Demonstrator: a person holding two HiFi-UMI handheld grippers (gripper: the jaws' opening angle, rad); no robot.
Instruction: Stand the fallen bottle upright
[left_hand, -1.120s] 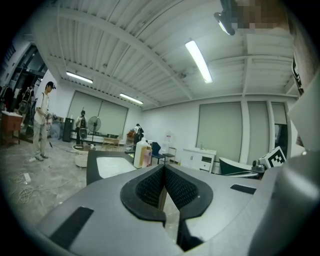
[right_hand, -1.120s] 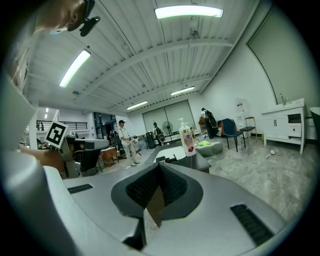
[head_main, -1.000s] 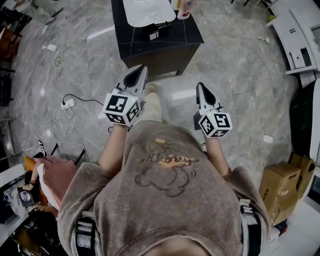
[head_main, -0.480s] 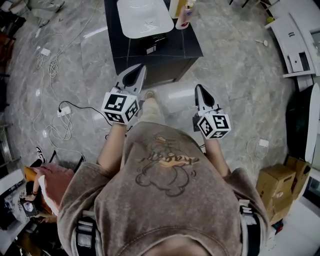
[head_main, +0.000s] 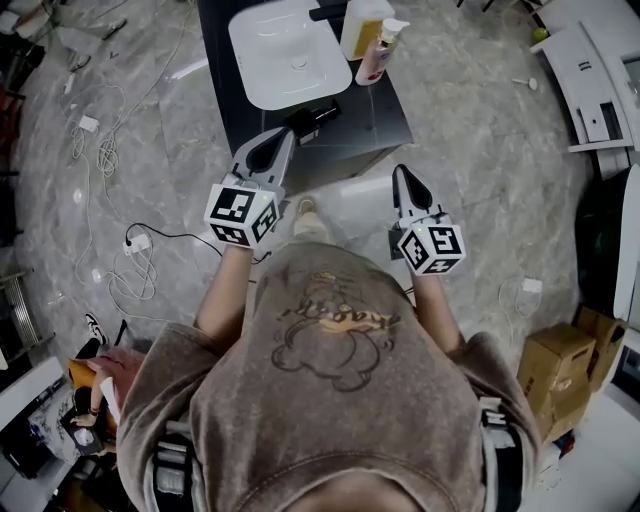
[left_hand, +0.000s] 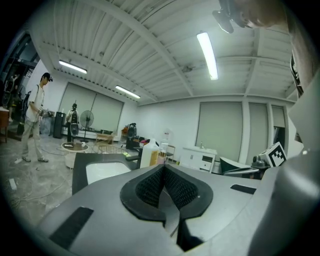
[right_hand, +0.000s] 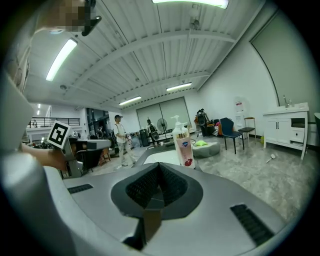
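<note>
Closed and empty: left hand-held gripper (head_main: 281, 138), right hand-held gripper (head_main: 402, 174). The bottle (head_main: 312, 120) lies at the tabletop (head_main: 385, 100) near edge; a clumsy nudge could roll it off.

Basin (head_main: 290, 55), jug (head_main: 362, 22) and pump bottle (head_main: 380, 52) crowd the table (head_main: 385, 110); front-right corner bare.

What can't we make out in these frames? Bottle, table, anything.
- Dark object on the table beside the basin: head view, small, dark on dark; cannot tell if it is a fallen bottle.
- Same object: absent from both gripper views, where the left gripper and right gripper fill the foreground.
- Jug: head view, top cut off by the upper edge.
- Pump bottle: right gripper view, base behind the gripper.
</note>
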